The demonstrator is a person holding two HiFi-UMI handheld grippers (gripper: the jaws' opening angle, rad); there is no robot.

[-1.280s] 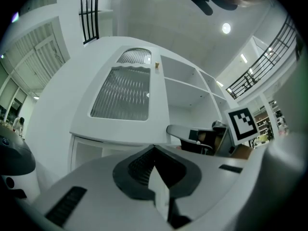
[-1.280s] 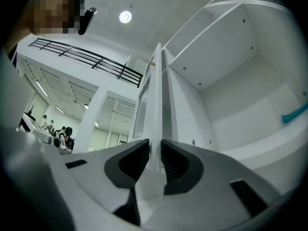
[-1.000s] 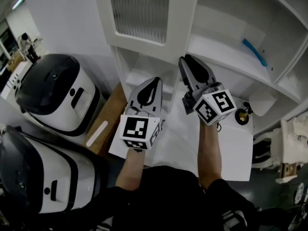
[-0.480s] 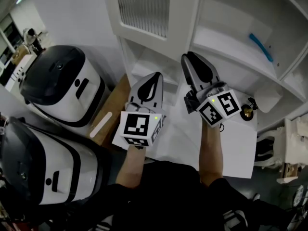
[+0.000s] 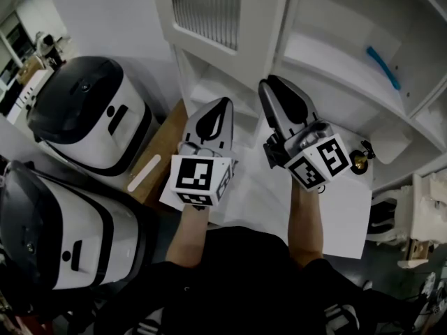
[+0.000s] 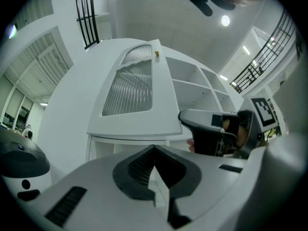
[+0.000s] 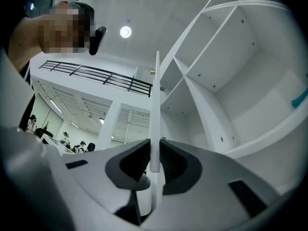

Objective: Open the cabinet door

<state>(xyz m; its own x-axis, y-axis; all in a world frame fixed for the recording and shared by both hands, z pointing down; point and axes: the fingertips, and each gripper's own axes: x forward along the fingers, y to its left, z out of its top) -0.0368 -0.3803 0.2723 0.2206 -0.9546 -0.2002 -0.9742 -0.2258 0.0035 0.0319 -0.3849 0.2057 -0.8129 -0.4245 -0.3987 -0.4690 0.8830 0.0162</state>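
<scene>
The white cabinet door [image 5: 209, 19], with a ribbed glass pane, stands swung out from the shelf unit. My right gripper [image 5: 269, 84] reaches up to the door's free edge. In the right gripper view that edge [image 7: 156, 100] runs edge-on between the pads, and the gripper [image 7: 154, 146] is shut on it, its jaws having just been closing. My left gripper [image 5: 222, 103] hovers just left of it, below the door, shut and empty. In the left gripper view the left gripper [image 6: 154, 150] points at the door [image 6: 132, 88], with the right gripper [image 6: 211, 129] alongside.
Two black-and-white rice cookers [image 5: 84, 117] [image 5: 56, 236] stand at the left beside a wooden board [image 5: 150, 169]. Open shelves [image 5: 335, 54] hold a blue object [image 5: 384, 65]. A small brass item [image 5: 360, 160] sits at the right on the white counter [image 5: 342, 215].
The right gripper has shifted slightly sideways at the door's edge. The left gripper has stayed about where it was. The view itself has drifted a little.
</scene>
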